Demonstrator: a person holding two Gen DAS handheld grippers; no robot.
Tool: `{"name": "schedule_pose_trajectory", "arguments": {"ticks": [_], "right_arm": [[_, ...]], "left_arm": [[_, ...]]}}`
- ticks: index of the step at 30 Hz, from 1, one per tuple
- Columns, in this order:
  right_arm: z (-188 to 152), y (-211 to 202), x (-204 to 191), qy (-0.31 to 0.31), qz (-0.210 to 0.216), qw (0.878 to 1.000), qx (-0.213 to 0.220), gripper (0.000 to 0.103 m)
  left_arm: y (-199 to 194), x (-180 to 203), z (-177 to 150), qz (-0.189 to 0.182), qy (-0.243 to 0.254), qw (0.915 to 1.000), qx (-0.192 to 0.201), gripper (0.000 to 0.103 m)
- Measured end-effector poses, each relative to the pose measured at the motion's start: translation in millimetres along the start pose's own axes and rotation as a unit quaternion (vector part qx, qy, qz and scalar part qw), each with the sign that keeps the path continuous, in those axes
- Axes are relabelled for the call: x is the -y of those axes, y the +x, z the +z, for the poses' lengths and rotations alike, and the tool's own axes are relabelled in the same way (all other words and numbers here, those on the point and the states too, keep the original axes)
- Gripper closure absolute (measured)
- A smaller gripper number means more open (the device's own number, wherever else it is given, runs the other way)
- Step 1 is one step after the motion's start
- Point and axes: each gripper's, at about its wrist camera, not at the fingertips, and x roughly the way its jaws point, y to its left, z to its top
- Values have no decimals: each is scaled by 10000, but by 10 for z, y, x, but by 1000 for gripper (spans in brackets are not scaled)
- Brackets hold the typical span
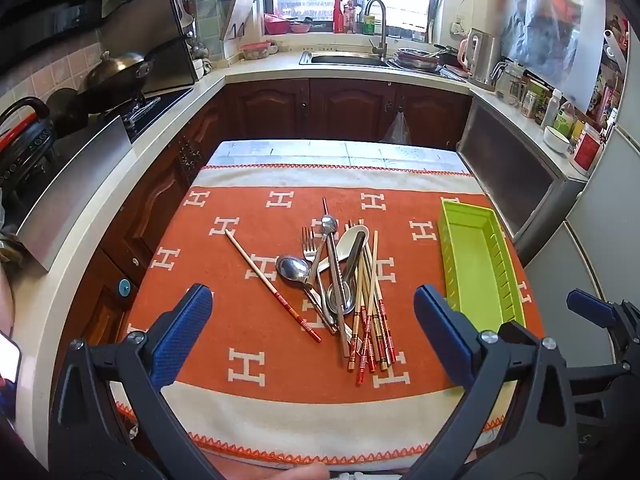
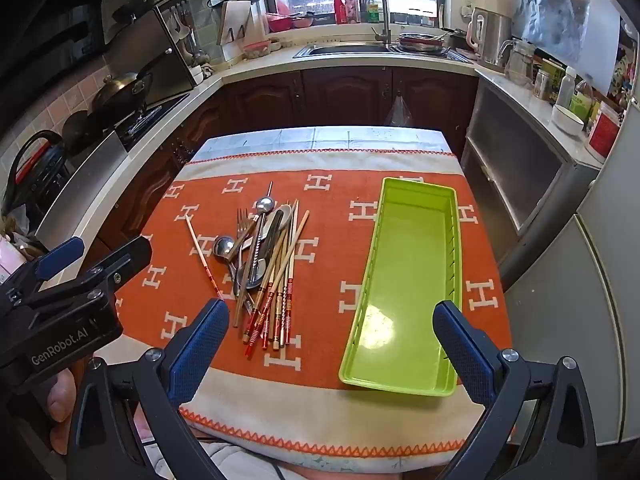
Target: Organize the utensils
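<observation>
A heap of utensils [image 1: 340, 280] [image 2: 264, 256] lies mid-table: metal spoons, forks, a white ceramic spoon [image 1: 352, 240] and several red-tipped chopsticks. One chopstick [image 1: 272, 286] [image 2: 202, 256] lies alone, slanted, to the left of the heap. A lime-green tray [image 1: 476, 264] [image 2: 404, 272] stands empty to the right. My left gripper [image 1: 312, 294] hovers open above the near end of the heap, holding nothing. My right gripper [image 2: 331, 306] is open above the near end of the tray and the cloth beside it, also holding nothing. Each wrist view catches the other gripper at its side.
An orange cloth with white H marks [image 1: 248, 328] [image 2: 320, 248] covers the table. Dark wooden cabinets and a pale counter wrap around, with a stove and wok [image 1: 116, 72] on the left, a sink [image 1: 344, 58] at the back, and a steel cabinet [image 1: 516, 184] close to the tray's right.
</observation>
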Motion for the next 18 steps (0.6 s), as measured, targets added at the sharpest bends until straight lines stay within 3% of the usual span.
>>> {"name": "schedule_pose_trajectory", "arguments": {"ticks": [18], "right_arm": [[-27, 42, -43, -71, -108, 9999, -7, 0]], "left_arm": [[100, 79, -26, -105, 34, 9998, -150, 3]]}}
